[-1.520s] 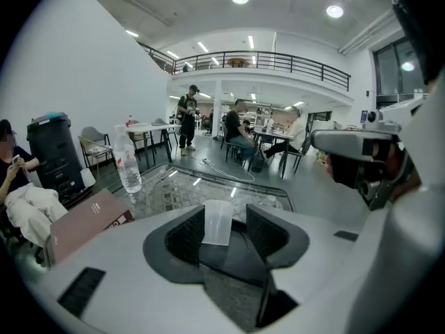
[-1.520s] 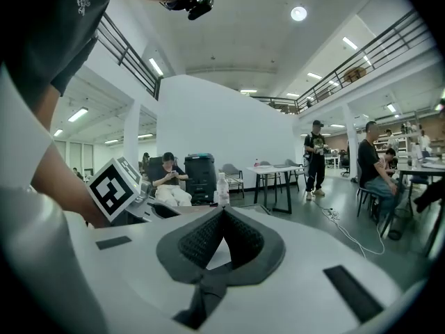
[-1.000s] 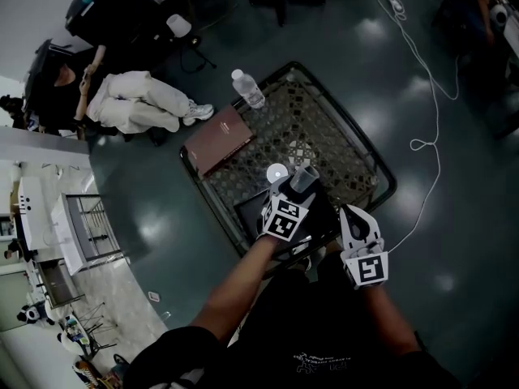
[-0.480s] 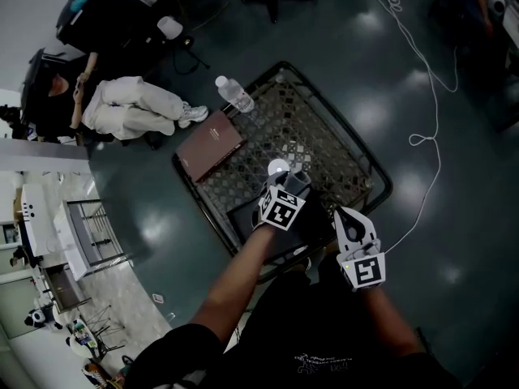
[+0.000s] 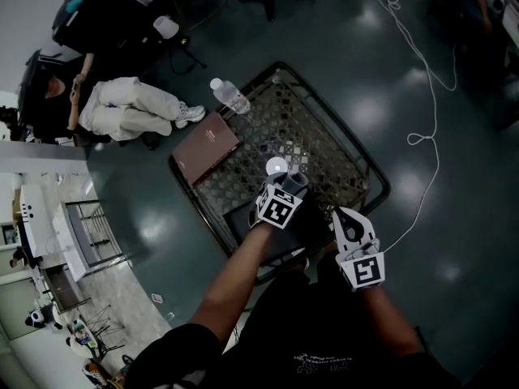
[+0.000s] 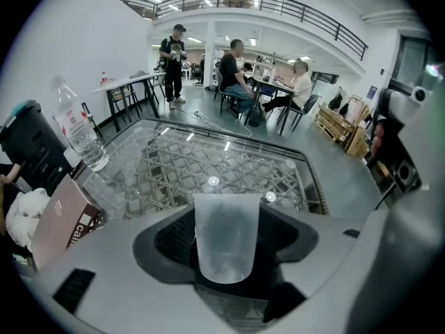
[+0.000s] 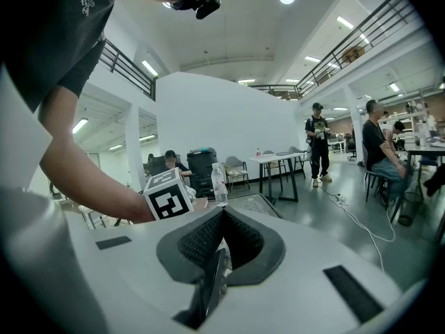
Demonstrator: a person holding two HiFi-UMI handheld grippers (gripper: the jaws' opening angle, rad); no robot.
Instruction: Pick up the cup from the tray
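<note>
At the far left of the head view, a person in pale trousers [image 5: 134,108] sits beside a black case [image 5: 97,14]. The floor [image 5: 454,241] is dark and glossy and reflects the ceiling lights. A clear water bottle [image 5: 229,96] stands at the upper left corner of the tray [image 5: 324,140], and a brown book [image 5: 207,146] lies across the tray's left rim. The tray is a black-framed rectangle with a woven lattice bottom. The cup [image 5: 277,167], translucent and upright, stands on the lattice toward the tray's near side. The left gripper [image 5: 290,181] points steeply down at the cup. Its jaws stand wide with the cup between them and have just been closing. In the left gripper view the cup sits centred between the pads [image 6: 174,239], and firm contact cannot be confirmed. The right gripper [image 5: 350,221] hangs just off the tray's near right edge with its jaws clenched together on nothing. A white cable [image 5: 426,79] trails over the floor at the right. The gripper views show a high white hall with a railed mezzanine [image 6: 278,5], work tables [image 6: 128,85], and seated and standing people [image 6: 233,75].
</note>
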